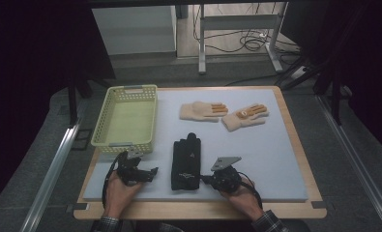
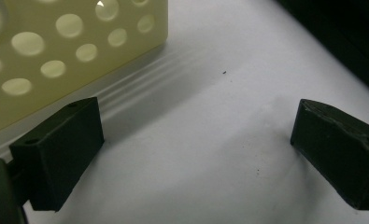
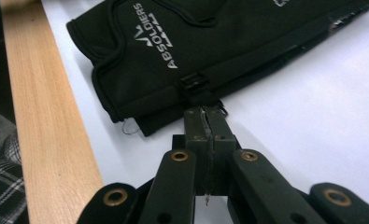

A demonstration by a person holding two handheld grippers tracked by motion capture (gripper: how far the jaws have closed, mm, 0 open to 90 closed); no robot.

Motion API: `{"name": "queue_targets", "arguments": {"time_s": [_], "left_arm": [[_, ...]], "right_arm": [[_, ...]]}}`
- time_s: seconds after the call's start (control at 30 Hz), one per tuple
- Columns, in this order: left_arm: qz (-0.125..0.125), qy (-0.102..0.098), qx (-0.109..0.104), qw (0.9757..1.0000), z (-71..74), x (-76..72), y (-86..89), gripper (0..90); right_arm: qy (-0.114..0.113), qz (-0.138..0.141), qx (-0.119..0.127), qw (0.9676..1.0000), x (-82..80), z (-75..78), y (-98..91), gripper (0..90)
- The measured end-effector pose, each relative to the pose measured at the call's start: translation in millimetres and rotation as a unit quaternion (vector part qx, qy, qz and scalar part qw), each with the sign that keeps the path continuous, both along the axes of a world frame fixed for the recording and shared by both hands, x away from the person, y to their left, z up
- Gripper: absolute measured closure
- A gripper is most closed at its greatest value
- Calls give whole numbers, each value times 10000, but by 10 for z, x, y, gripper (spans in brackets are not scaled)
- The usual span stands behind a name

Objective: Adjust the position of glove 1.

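A pair of black gloves (image 1: 185,163) lies stacked flat near the front middle of the white-padded surface (image 1: 275,159), fingertips pointing away from the person and cuffs toward the near edge. In the right gripper view the upper black glove (image 3: 182,51) bears white lettering that reads ABSOLDIERS, and a small clip sits at the cuff edge. The right gripper (image 1: 207,180) comes in level from the right side of the gloves at their cuff end, held in the person's right hand (image 1: 241,197). Its fingers (image 3: 197,126) are clenched flat together, tips right at the cuff hem; whether a bit of the hem is pinched between them cannot be told. The left gripper (image 1: 150,173) rests on the padding just left of the gloves, held in the left hand (image 1: 118,193). Its fingers (image 2: 60,149) are released, spread wide, with bare white padding between them. Just beyond it stands a pale yellow perforated basket (image 1: 112,112), empty inside, at the left rear part of the surface; its holed wall fills the corner of the left gripper view. Well apart, toward the back right, two tan gloves (image 1: 225,115) lie side by side, palms up, with orange strips on the fingertips. A light wooden border (image 3: 42,140) frames the padding.
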State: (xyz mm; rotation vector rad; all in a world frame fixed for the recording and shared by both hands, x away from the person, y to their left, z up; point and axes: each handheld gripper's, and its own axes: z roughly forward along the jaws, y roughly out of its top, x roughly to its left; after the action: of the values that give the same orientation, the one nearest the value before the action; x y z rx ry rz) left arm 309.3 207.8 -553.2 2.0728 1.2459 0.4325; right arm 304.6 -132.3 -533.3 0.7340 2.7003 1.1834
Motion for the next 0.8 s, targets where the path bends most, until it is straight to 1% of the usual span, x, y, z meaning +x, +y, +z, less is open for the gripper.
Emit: {"name": "queue_targets", "arguments": {"time_s": [0.2, 0.27, 0.3, 0.33, 0.37, 0.4, 0.43, 0.47, 0.5, 0.53, 0.77, 0.8], "left_arm": [[-158, -7, 12, 9999, 3, -3, 39, 25], [-122, 4, 15, 9999, 0, -4, 68, 7], [-122, -9, 10, 9999, 1, -6, 87, 13], [-52, -8, 58, 10000, -3, -4, 116, 10], [-18, 10, 22, 10000, -5, -2, 150, 0], [5, 17, -27, 10000, -6, -6, 173, 6], [21, 7, -27, 10000, -7, -9, 200, 20], [21, 7, -27, 10000, -7, -9, 200, 15], [-11, 17, -38, 10000, -9, -8, 219, 16], [-36, 4, -3, 10000, -9, -6, 219, 16], [-44, 8, 22, 10000, -11, -5, 213, 11], [-43, 8, 21, 10000, -11, -5, 213, 11]], "right_arm": [[-47, 172, 29, 9998, -11, -15, 141, 884], [-41, 225, 39, 9997, -10, -21, 208, 884], [-52, 246, 39, 9997, -9, -23, 231, 884], [-58, 269, 46, 9996, -9, -25, 255, 884], [-44, 291, 42, 9996, -10, -26, 294, 884], [-50, 317, 43, 9995, -9, -29, 326, 884], [-60, 339, 49, 9994, -7, -31, 350, 884], [-60, 339, 49, 9994, -7, -31, 350, 884], [-48, 378, 37, 9993, 0, -33, 417, 883], [-52, 394, 47, 9992, 5, -36, 449, 883], [-82, 483, 26, 9988, 36, -44, 660, 881], [-116, 490, 25, 9987, 43, -48, 700, 880]]}}
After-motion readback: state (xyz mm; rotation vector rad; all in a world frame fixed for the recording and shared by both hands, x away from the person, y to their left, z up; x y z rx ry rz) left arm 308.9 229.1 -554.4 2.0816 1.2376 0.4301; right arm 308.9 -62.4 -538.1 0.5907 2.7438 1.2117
